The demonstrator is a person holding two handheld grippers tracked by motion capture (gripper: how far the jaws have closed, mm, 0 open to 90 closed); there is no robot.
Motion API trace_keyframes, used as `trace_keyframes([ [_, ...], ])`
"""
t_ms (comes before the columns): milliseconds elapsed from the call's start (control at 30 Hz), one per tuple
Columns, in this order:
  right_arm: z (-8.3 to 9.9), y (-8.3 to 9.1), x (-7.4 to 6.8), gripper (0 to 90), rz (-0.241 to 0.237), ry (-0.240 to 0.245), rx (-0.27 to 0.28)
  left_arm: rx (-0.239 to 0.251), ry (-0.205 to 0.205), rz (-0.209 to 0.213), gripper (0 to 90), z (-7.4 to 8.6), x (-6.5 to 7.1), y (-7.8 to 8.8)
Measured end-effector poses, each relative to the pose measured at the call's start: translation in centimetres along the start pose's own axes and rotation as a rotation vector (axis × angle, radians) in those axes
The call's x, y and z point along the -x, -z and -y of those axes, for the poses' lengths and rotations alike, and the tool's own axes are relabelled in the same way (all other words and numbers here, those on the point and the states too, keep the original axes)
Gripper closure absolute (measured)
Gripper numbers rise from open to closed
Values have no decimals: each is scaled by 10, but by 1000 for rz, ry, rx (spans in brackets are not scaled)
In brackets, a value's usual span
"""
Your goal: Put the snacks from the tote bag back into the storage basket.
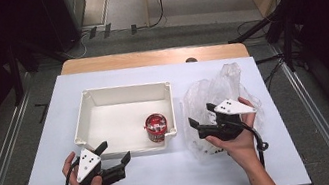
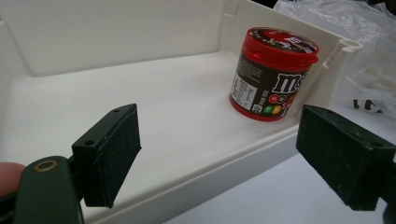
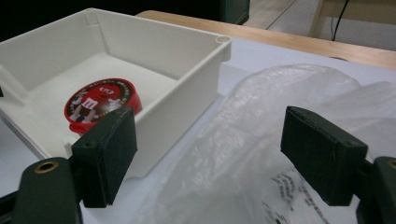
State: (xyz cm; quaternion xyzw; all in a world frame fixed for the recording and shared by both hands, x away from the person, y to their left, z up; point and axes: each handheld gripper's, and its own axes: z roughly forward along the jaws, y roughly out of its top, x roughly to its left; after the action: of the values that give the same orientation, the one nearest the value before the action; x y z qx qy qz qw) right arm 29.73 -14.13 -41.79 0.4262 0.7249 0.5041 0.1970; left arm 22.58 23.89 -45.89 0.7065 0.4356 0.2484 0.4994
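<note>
Both the left gripper (image 1: 113, 153) and right gripper (image 1: 201, 116) are held spread, empty. The candy tub (image 1: 156, 126) in the tray (image 1: 102, 98) is judged light, rigid, best gripped across its smooth sides.

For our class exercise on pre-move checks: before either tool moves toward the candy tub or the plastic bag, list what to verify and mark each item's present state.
1. Left tool open and holding nothing: ok.
2. Right tool open and holding nothing: ok.
3. Candy tub upright in the white bin, lid on: ok.
4. Room for a jaw between tub and the bin's near right corner: not ok, the tub sits close against it.
5. Plastic bag lying outside the bin, beside it: ok.
6. Anything inside the bag: cannot tell.
</note>
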Motion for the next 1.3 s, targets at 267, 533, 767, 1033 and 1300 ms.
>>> trace_keyframes([
  [267,15,17,16,194,36,-34,6,1,-1,-3,142,0,0,1],
  [533,27,33,28,178,56,-69,14,3,0,-3,142,0,-1,1],
  [767,36,48,39,178,98,-77,12,1,-3,-4,142,0,-1,2],
  [1033,47,63,51,183,129,-106,13,4,8,0,141,0,-1,2],
  [1300,57,77,63,183,168,-125,9,5,7,0,142,1,-1,2],
])
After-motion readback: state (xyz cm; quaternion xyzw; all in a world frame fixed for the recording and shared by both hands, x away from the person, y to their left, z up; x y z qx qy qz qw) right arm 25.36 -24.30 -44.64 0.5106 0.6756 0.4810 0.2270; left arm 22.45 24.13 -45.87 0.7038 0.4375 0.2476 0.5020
